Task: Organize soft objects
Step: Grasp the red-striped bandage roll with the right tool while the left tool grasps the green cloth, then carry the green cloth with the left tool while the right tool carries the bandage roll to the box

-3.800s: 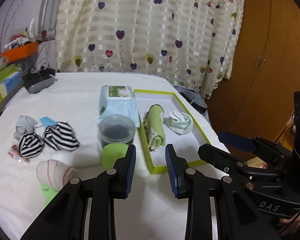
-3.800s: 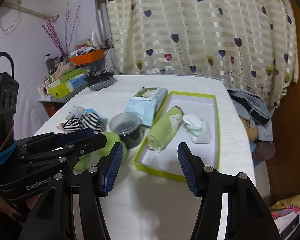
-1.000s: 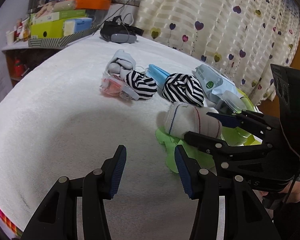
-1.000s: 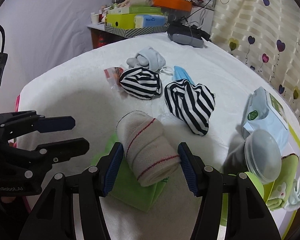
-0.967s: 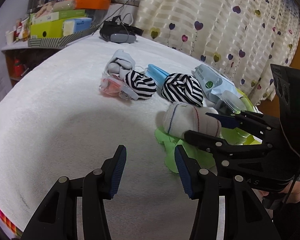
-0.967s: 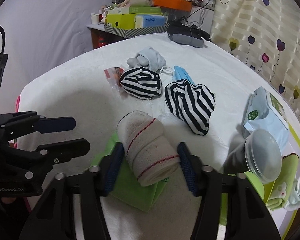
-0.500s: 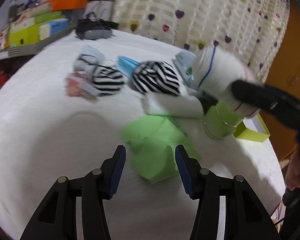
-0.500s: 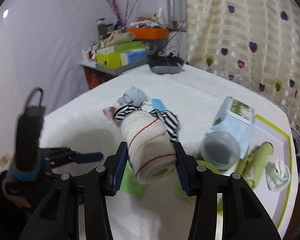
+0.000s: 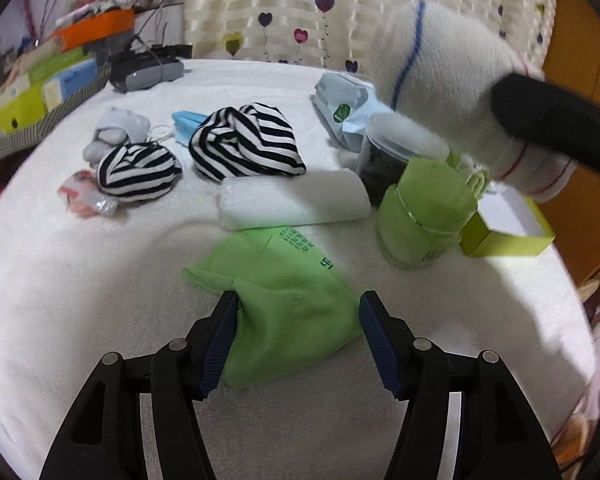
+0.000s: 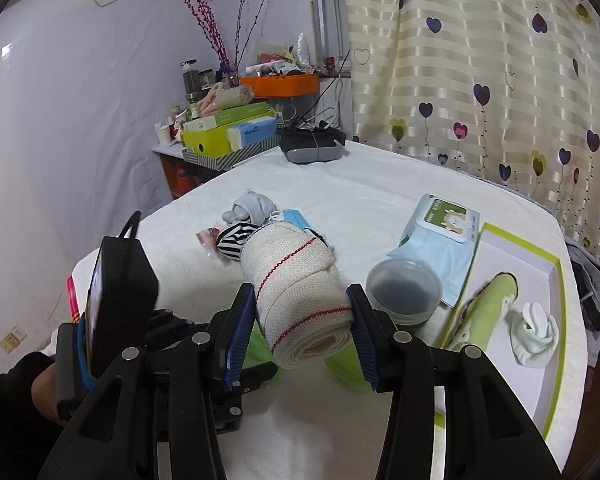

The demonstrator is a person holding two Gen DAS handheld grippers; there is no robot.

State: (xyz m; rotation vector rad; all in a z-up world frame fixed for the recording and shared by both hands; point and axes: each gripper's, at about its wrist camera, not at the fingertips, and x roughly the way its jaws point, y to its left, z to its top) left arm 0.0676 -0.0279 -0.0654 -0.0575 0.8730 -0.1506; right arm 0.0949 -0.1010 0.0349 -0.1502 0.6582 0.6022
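My right gripper (image 10: pixel 302 324) is shut on a cream rolled sock (image 10: pixel 296 292) with red lines and holds it up above the table; the sock also shows at the upper right of the left wrist view (image 9: pixel 452 92). My left gripper (image 9: pixel 298 332) is open, its fingers on either side of a flat green cloth (image 9: pixel 288 296) on the white table. Two striped socks (image 9: pixel 244 144) (image 9: pixel 136 170), a grey sock (image 9: pixel 116 132) and a white folded cloth (image 9: pixel 292 200) lie beyond. The green-rimmed box (image 10: pixel 556 320) holds a green roll (image 10: pixel 488 308) and a pale sock (image 10: pixel 534 334).
A green jar (image 9: pixel 424 212), a dark lidded tub (image 10: pixel 404 292), a wipes pack (image 10: pixel 440 236) and a blue mask (image 9: pixel 188 124) stand near the box. A dark device (image 10: pixel 312 146) and stacked boxes (image 10: pixel 228 132) are at the far edge.
My right gripper closed on the cream sock, lifted it off the green cloth and carried it right. My left gripper moved in around the green cloth.
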